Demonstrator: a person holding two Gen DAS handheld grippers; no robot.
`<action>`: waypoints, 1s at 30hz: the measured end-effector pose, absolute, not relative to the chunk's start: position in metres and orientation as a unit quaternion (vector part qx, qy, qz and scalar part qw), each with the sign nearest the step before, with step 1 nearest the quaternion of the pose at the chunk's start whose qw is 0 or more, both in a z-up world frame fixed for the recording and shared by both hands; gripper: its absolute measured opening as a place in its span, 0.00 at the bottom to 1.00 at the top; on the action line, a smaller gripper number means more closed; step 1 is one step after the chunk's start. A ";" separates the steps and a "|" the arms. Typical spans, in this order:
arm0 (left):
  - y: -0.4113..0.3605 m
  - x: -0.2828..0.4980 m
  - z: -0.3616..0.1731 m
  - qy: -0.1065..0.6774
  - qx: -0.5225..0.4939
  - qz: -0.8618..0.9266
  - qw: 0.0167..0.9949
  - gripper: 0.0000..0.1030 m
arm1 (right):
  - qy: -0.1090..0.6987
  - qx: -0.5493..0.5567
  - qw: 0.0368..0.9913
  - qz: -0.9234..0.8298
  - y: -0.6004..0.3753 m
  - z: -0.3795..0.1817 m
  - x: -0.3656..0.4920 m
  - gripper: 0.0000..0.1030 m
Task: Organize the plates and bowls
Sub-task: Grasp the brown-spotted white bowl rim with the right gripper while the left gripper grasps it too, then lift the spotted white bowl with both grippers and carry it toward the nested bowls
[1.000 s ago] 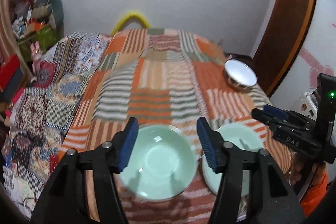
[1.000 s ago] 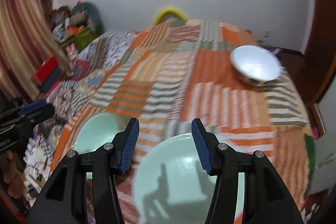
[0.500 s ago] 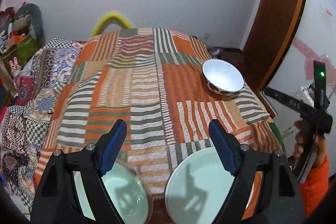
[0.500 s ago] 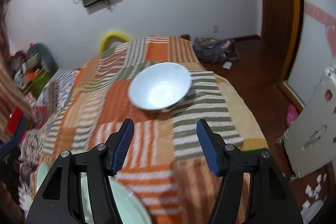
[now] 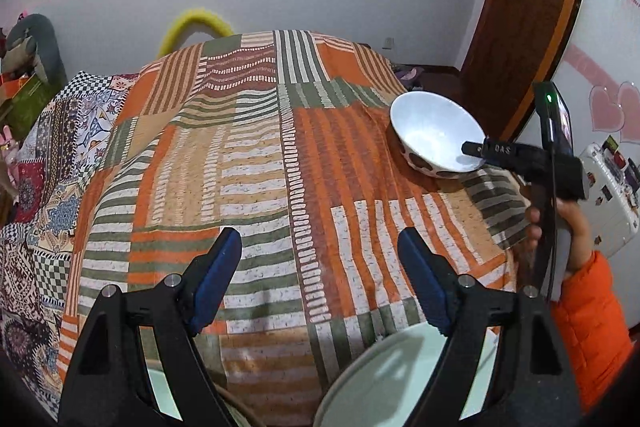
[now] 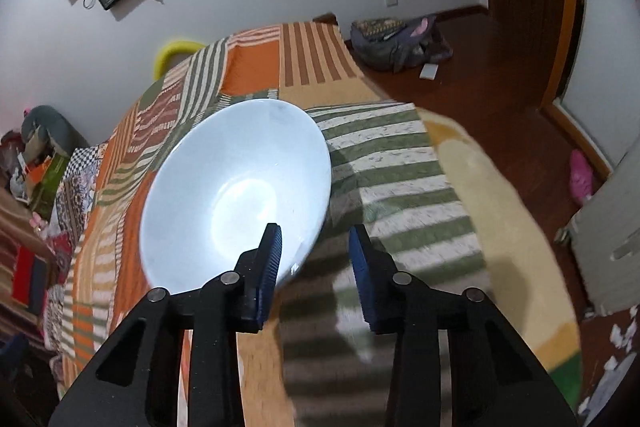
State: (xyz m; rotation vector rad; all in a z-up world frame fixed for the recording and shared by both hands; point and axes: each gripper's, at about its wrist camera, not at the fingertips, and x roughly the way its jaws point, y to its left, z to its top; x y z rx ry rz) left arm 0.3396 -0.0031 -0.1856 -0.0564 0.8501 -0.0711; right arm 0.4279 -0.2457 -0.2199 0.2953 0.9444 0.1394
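A white bowl with brown spots outside sits on the striped patchwork cloth at the table's right. It fills the right wrist view. My right gripper is open, its jaws astride the bowl's near rim; it also shows in the left wrist view. My left gripper is open and empty above the cloth. A pale green plate lies under its right finger, and the edge of a second green plate is at the lower left.
The table drops off to a wooden floor on the right, where a backpack lies. A quilt-covered bed with clutter is on the left. A yellow chair back stands behind the table.
My right gripper has moved forward to the white bowl and its jaws now straddle the rim. My left gripper has risen and pulled back, so the green plates sit lower in its view.
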 end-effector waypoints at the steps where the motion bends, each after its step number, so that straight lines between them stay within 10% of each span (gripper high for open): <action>1: -0.003 0.342 -0.188 0.414 -0.026 -0.035 0.909 0.78 | 0.455 0.140 0.877 0.070 -0.244 -0.221 0.430 0.22; 20: -0.030 0.378 -0.217 0.462 -0.055 -0.068 0.883 0.77 | 0.463 0.030 0.868 0.177 -0.213 -0.217 0.356 0.14; 30: -0.052 0.412 -0.265 0.530 -0.049 -0.071 0.844 0.32 | 0.463 0.051 0.866 0.181 -0.210 -0.226 0.341 0.14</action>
